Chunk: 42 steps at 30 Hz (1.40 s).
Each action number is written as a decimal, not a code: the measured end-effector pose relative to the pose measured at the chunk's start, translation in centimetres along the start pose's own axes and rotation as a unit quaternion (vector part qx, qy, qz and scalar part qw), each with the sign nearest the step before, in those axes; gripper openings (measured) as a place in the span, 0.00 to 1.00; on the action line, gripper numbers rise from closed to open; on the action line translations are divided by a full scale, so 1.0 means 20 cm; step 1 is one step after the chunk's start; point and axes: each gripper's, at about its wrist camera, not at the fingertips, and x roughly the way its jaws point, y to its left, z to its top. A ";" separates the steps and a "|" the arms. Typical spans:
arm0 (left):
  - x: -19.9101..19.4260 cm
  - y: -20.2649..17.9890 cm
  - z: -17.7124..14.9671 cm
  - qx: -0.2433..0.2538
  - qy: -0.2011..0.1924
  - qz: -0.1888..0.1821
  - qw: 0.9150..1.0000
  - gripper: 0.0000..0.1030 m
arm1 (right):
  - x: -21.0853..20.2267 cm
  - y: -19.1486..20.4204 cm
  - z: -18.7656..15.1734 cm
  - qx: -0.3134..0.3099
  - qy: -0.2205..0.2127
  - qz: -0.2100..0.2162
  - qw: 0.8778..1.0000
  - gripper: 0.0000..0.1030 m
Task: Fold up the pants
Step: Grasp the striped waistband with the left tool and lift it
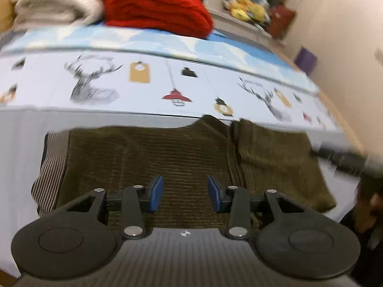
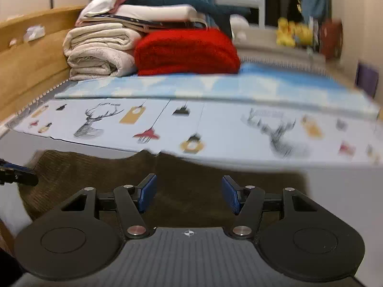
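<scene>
Your left gripper [image 1: 185, 193] hovers low over the pants [image 1: 167, 157], its blue pads [image 1: 156, 192] spread apart with nothing between them. The pants lie flat on the bed [image 1: 21, 143], olive ribbed cloth folded into a broad block. At their left end a striped waistband [image 1: 49, 165] marks the edge, with bare pale sheet beyond it. The far edge of the pants runs just short of the printed cover [image 1: 143, 81] with its deer and lamp pictures; one small peak of cloth reaches up to touch that cover's near border. A vertical seam or fold line [image 1: 235, 153] splits the cloth right of your left gripper, and past it the right-hand panel ends in a slanting edge with open sheet beside it. The tip of the other tool shows blurred at the right margin, near that edge.

Your right gripper [image 2: 189, 195] also stands with its fingers wide apart, empty, above the dark cloth of the pants [image 2: 186, 179]. In this view the cloth's right edge ends just right of the gripper, and plain pale sheet lies open further right. Your left gripper's tip [image 2: 18, 175] pokes in at the left margin, over the cloth's left part.

Far beyond, a cream blanket [image 2: 100, 55] and a red blanket [image 2: 186, 52] sit stacked at the head of the bed, well apart from the pants.
</scene>
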 end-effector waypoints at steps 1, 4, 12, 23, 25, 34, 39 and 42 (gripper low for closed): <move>0.00 0.05 0.00 -0.022 0.002 0.003 1.000 0.43 | 0.03 0.02 -0.03 0.001 0.014 -0.003 1.000 0.60; -0.01 0.20 0.01 -0.089 0.013 0.010 0.996 0.43 | 0.08 0.09 -0.06 -0.030 0.029 -0.006 0.999 0.60; -0.05 0.70 -0.02 -0.328 0.017 0.018 0.944 0.54 | 0.13 0.12 -0.09 -0.049 0.051 -0.002 0.997 0.60; 0.03 0.92 -0.11 -0.424 0.085 0.109 0.895 0.77 | 0.14 0.11 -0.09 -0.062 0.051 0.015 0.997 0.60; 0.07 0.93 -0.10 -0.415 0.093 0.106 0.899 0.77 | 0.14 0.11 -0.08 -0.061 0.051 0.017 0.997 0.60; 0.16 0.93 -0.09 -0.392 0.100 0.114 0.907 0.68 | 0.16 0.10 -0.09 -0.057 0.057 0.017 0.997 0.60; 0.05 0.75 -0.01 -0.286 0.055 0.156 0.944 0.34 | 0.15 0.09 -0.10 -0.062 0.058 0.015 0.996 0.60; -0.07 0.53 0.04 -0.200 -0.015 0.135 0.970 0.31 | 0.14 0.07 -0.11 -0.061 0.058 0.013 0.996 0.60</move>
